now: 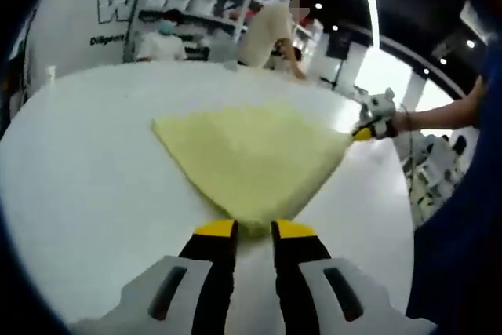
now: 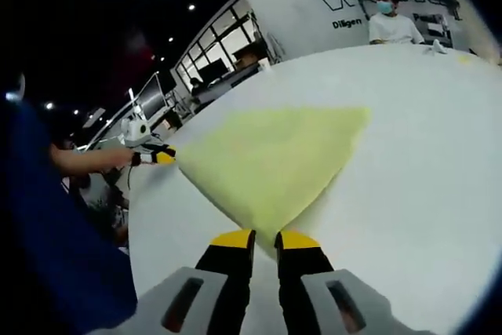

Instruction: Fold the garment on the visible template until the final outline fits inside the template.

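On white table (image 1: 78, 178), left gripper (image 1: 255, 229) and right gripper (image 2: 264, 238) each pinch a yellow garment (image 1: 251, 154) corner; lift evenly, keep cloth taut.

At your twelve o'clock a white wall panel (image 1: 94, 13) carries dark lettering, with shelving (image 1: 196, 5) beside it. Two people (image 1: 271, 33) stand behind the white table (image 1: 70, 170).

Both views look low and close across the same garment (image 1: 251, 158) from adjacent corners.
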`<state>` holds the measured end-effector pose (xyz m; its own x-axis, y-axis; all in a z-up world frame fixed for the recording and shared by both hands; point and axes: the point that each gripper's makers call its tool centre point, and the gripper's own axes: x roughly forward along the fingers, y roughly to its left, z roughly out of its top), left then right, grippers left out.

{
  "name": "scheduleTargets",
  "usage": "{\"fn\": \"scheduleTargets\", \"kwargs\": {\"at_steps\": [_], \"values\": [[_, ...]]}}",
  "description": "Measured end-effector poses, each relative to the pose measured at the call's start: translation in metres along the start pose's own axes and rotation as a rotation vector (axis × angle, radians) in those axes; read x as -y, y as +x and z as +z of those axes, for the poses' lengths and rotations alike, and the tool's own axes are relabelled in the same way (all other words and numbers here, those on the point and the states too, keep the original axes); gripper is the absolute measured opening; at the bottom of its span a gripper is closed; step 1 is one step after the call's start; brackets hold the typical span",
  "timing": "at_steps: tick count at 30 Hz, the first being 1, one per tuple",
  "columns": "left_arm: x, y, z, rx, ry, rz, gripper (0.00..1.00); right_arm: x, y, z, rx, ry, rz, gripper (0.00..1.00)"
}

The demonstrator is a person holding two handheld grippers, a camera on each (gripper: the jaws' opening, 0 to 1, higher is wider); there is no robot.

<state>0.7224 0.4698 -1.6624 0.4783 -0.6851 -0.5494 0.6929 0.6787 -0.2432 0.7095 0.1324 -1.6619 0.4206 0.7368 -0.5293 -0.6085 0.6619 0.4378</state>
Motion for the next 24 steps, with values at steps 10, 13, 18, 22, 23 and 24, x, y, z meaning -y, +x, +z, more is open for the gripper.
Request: {"fn": "scheduleTargets", "kwargs": {"at_steps": [10,13,18,22,23,24], "values": [[-0.002,-0.006,0.005,-0.010,0.016,0.005,0.00,0.003,-0.003,0.003,-0.023,-0.022,-0.005,0.00],[-0.001,-0.005,0.008,0.000,0.008,0.010,0.00,0.008,-0.003,0.004,-0.026,-0.026,-0.012,0.00],[0.000,-0.003,0.009,0.003,-0.017,-0.003,0.00,0.010,-0.005,0.003,-0.026,-0.022,-0.018,0.00],[-0.002,-0.006,0.010,0.007,-0.031,-0.003,0.00,0.010,-0.007,0.006,-0.012,-0.019,-0.021,0.00],[-0.003,-0.007,0.010,0.009,-0.033,-0.003,0.00,0.011,-0.007,0.006,-0.014,-0.020,-0.021,0.00],[-0.004,-0.009,0.010,0.010,-0.041,-0.004,0.00,0.011,-0.008,0.007,-0.014,-0.022,-0.026,0.00]]}}
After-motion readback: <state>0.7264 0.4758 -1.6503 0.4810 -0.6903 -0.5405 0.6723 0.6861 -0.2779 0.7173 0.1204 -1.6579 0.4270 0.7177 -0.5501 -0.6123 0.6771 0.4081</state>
